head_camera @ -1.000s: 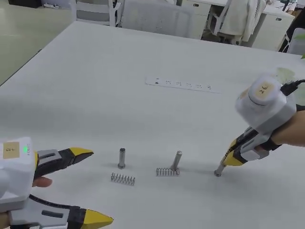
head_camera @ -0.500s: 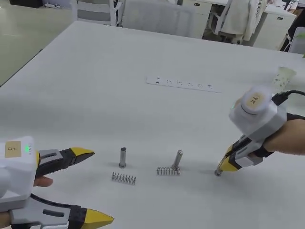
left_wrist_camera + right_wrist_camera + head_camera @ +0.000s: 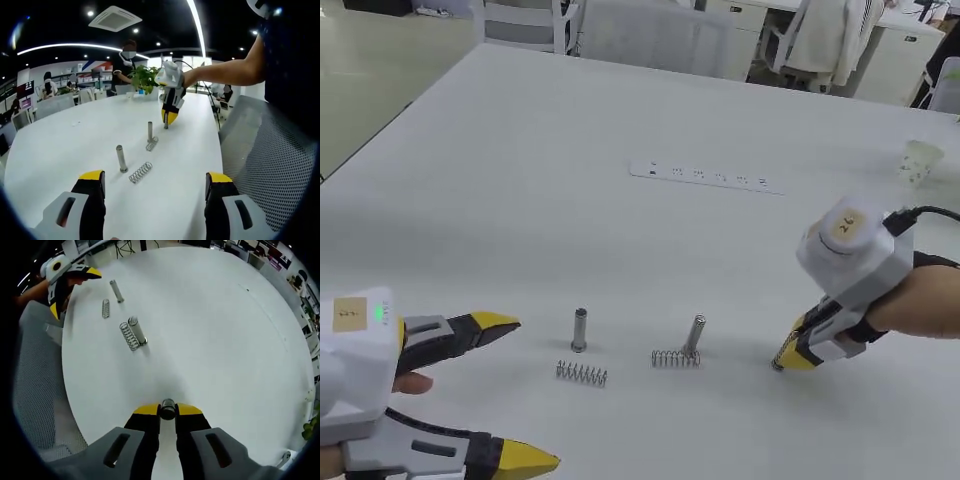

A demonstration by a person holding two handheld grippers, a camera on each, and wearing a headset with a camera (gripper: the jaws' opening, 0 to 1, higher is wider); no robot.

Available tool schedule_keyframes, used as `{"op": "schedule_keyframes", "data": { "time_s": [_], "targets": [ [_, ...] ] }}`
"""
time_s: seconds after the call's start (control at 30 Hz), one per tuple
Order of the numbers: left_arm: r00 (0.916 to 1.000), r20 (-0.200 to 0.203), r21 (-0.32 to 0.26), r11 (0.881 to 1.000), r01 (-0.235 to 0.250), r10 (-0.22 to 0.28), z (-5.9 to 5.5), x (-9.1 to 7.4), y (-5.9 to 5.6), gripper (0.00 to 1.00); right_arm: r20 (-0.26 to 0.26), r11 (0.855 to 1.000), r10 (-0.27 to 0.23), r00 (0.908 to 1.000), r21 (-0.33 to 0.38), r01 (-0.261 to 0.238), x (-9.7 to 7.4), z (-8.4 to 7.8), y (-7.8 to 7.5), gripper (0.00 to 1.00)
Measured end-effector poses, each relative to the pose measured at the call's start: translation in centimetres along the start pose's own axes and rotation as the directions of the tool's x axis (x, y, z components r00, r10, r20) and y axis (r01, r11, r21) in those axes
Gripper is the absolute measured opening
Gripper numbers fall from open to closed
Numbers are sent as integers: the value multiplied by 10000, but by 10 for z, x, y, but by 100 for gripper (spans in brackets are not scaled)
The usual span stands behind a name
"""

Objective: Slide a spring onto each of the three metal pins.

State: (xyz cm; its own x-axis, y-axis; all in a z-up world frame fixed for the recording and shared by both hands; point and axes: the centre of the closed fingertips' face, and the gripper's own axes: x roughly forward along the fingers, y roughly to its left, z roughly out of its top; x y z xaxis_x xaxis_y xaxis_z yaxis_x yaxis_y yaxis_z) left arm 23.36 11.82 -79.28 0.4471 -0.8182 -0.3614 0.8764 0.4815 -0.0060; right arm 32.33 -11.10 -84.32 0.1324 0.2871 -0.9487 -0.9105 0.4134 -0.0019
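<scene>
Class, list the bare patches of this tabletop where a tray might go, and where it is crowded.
Bare: the stretch between the power strip and the near row, and beyond the strip. Crowded: that row, with left gripper, left pin, left spring, middle pin, middle spring, right gripper shut on the third pin.

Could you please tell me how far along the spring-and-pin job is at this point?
Done: no spring shows on any pin. In hand: the right gripper is shut on the third pin. Left: the left pin and middle pin stand bare, with the left spring and middle spring lying beside them. The left gripper is open, holding nothing.
</scene>
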Motion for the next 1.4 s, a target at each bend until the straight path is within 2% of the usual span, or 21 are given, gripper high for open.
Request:
{"op": "schedule_keyframes", "data": {
  "time_s": [0.47,0.73,1.07,1.4],
  "targets": [
    [10000,-4,15,10000,33,-33,1,0,-2,78,28,10000,-54,10000,34,54,2,-4,0,12],
    [10000,-14,-2,10000,50,-50,1,0,-3,78,67,9996,-124,9999,243,122,0,-13,0,13],
    [10000,18,1,10000,76,-76,2,1,-4,78,122,9991,-176,9998,397,172,-3,-20,5,14],
    [10000,52,29,10000,74,-75,3,1,-5,78,175,9988,-115,9998,483,106,-4,-24,19,14]
  ]
}}
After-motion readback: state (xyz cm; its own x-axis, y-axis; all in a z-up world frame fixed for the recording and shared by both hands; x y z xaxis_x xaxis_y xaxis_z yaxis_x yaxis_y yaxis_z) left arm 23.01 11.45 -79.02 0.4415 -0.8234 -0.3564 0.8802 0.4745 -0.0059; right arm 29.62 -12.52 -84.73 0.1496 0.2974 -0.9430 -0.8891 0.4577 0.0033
